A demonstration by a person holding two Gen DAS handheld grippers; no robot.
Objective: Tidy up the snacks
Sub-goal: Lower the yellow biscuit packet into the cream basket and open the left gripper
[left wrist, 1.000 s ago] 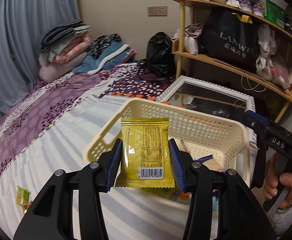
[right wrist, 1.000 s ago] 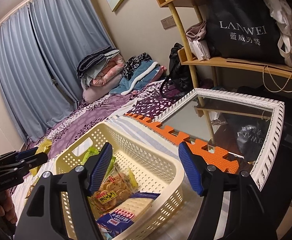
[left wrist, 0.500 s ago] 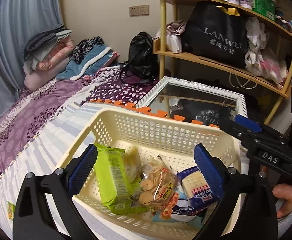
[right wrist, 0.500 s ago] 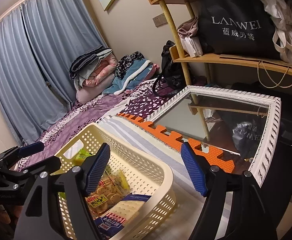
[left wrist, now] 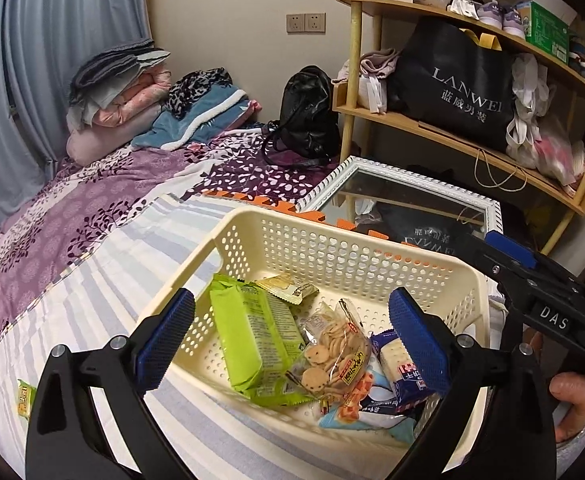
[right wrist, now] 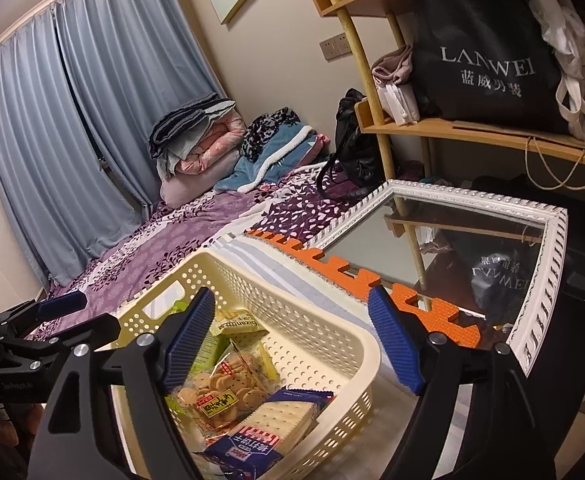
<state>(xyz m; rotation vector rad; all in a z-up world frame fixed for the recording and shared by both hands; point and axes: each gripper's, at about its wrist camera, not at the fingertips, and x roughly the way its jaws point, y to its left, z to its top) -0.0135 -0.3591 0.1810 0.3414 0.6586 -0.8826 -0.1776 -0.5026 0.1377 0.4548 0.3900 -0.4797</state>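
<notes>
A cream perforated basket point(left wrist: 332, 248) point(right wrist: 316, 332) sits on the striped bedsheet. In it lie a green packet point(left wrist: 256, 336), a yellow packet point(left wrist: 288, 285) point(right wrist: 238, 322), a clear bag of small round biscuits point(left wrist: 332, 356) point(right wrist: 220, 396) and a blue cracker pack point(left wrist: 402, 376) point(right wrist: 276, 424). My left gripper point(left wrist: 292, 340) is open and empty above the basket's near side. My right gripper point(right wrist: 292, 340) is open and empty over the basket's right end; it also shows in the left wrist view point(left wrist: 532, 280).
A small green-yellow snack point(left wrist: 25, 396) lies on the sheet at the far left. A white-framed mirror point(left wrist: 404, 200) and orange foam mat point(right wrist: 372, 280) lie beyond the basket. A wooden shelf point(left wrist: 452, 136) with bags stands behind; folded bedding point(left wrist: 132, 92) is at the head of the bed.
My left gripper opened and let go of the yellow packet, which now lies in the basket at the back. The left gripper moved forward over the basket. The right gripper barely moved.
</notes>
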